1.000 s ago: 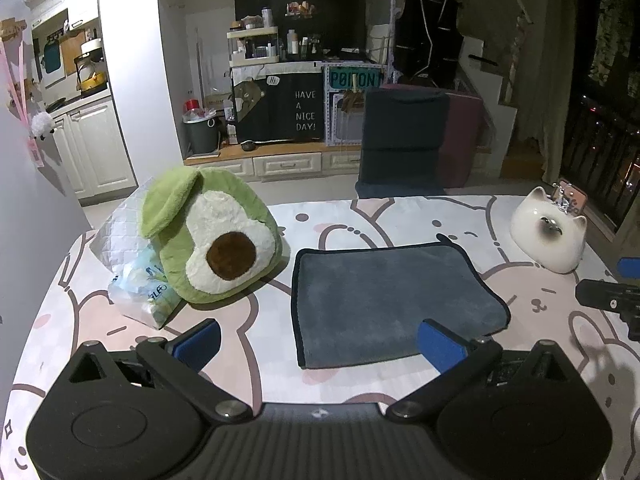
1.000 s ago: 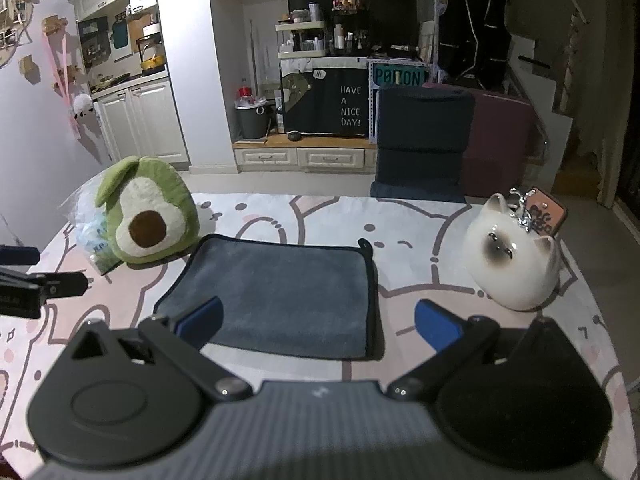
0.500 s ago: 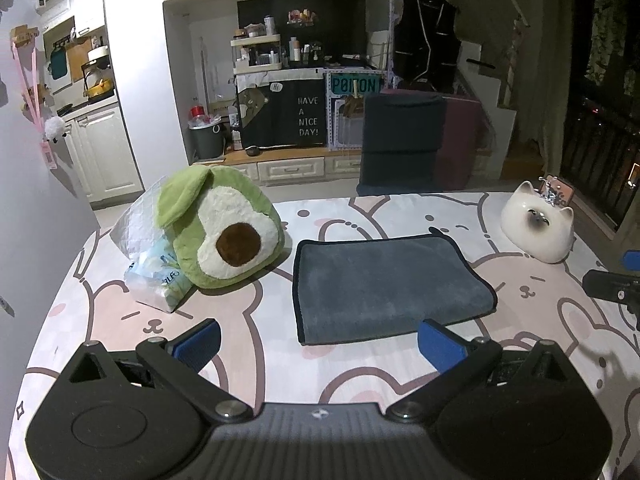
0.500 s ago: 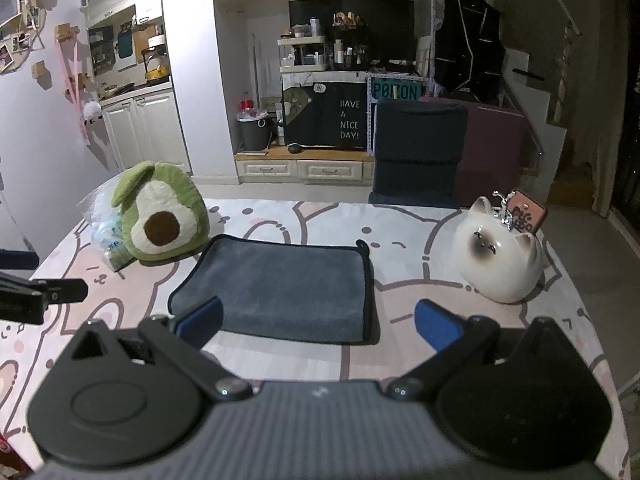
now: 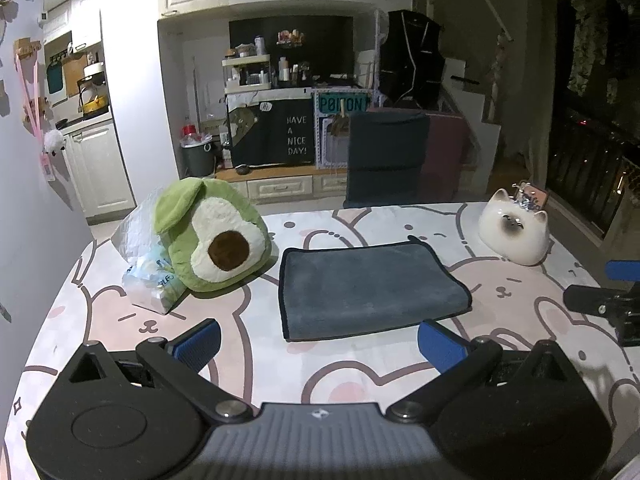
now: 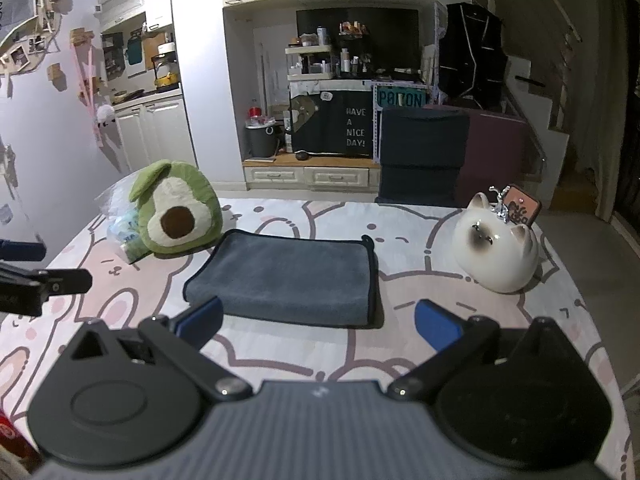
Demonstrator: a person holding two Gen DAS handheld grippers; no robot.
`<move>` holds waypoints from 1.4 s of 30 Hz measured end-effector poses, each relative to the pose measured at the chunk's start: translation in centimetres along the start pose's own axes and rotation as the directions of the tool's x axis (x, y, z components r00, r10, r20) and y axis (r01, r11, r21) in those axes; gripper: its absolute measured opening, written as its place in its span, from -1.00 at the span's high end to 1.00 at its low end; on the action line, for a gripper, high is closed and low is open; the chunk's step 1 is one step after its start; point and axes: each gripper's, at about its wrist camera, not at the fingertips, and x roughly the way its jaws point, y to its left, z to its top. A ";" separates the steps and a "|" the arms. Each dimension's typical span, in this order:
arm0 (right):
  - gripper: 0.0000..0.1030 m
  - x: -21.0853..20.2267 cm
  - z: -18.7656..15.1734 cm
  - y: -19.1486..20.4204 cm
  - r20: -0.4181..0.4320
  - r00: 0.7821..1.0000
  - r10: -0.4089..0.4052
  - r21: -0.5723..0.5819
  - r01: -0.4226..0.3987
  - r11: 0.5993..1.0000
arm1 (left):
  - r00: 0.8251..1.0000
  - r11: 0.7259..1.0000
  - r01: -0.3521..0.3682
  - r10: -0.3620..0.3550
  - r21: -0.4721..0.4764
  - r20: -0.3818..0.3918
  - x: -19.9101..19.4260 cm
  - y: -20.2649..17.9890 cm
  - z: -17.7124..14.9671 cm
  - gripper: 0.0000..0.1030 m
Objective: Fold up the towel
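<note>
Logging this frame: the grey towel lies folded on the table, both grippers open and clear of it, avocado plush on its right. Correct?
Not quite: in the left wrist view the avocado plush sits left of the grey towel; the white cat figurine is on its right. The rest holds.

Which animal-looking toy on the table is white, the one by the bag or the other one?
The cat, right of the towel. The avocado plush by the bag is green.

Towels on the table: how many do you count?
1. A single grey towel lies folded mid-table, between the avocado plush and the cat figurine. None seem hidden.
</note>
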 end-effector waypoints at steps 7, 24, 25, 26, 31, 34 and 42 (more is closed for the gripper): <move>-0.99 -1.5 -0.9 0.3 0.001 1.000 0.005 -0.014 -0.005 1.000 | 1.000 1.000 -0.006 0.006 0.010 0.026 -1.9 -0.7 -1.1 -1.00; -0.99 -5.4 -3.2 1.0 0.037 0.999 0.013 -0.001 -0.013 1.000 | 0.998 1.000 0.012 -0.013 0.021 0.058 -6.0 -1.4 -3.2 -1.00; -0.99 -5.7 -3.4 0.9 0.037 0.999 0.014 0.003 -0.014 1.000 | 0.998 1.000 0.013 -0.014 0.029 0.061 -6.2 -1.6 -3.4 -1.00; -0.99 -5.9 -3.6 0.9 0.037 0.999 0.015 0.006 -0.015 1.000 | 0.998 0.999 0.015 -0.018 0.034 0.064 -6.5 -1.8 -3.6 -1.00; -0.99 -7.1 -4.7 1.0 0.037 0.999 0.023 0.003 -0.023 1.000 | 0.997 0.998 0.035 -0.039 0.055 0.070 -7.3 -2.3 -4.7 -1.00; -0.99 -7.7 -5.3 1.2 0.037 0.999 0.031 -0.004 -0.030 1.000 | 0.997 0.997 0.039 -0.043 0.066 0.070 -7.7 -2.6 -5.5 -1.00; -0.99 -9.1 -6.8 1.6 0.032 0.998 0.046 -0.020 -0.046 0.999 | 0.996 0.996 0.058 -0.063 0.071 0.064 -8.2 -2.8 -7.0 -1.00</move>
